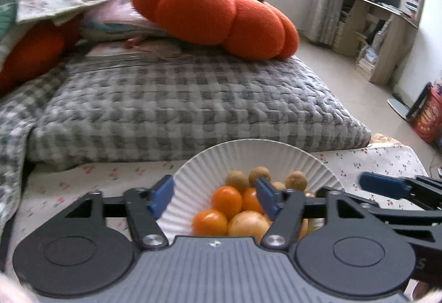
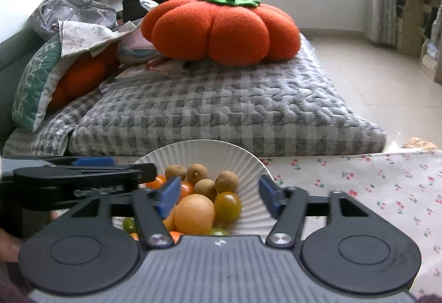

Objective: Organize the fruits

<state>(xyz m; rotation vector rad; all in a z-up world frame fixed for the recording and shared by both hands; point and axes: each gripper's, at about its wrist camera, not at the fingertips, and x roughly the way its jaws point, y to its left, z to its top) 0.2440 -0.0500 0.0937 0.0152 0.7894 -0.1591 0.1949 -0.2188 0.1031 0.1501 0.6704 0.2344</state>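
- Two grippers over one plate: left gripper [image 1: 215, 196] and right gripper [image 2: 218, 195] both hover with blue-padded fingers spread wide, nothing between them.
- All fruit in view sits mixed in the white fluted paper plate [image 2: 250, 164] on the cherry-print tablecloth [image 2: 386, 187]; no second container visible, so sort destination unknown.
- Pile, right wrist view: big round yellow-orange citrus fruit [image 2: 194, 214] at centre, small olive-yellow tomato [image 2: 227, 205] touching it at 3 o'clock, brown rough-skinned longans [image 2: 205, 177] at 12, small orange cherry tomatoes [image 1: 226, 200] at 9.
- Judgement: scene fits either fruit gathered into the plate or fruit awaiting sorting out. Can't settle which.
- If picking: take a top, outer piece, straddle it fully, close gently. Tomatoes are soft and round fruit rolls.
- Left gripper crosses right wrist view at 9 o'clock, so work one side at a time.
- Beyond the table: grey checked quilted cushion [image 2: 221, 109], orange plush pumpkin pillow [image 2: 221, 29] on it.
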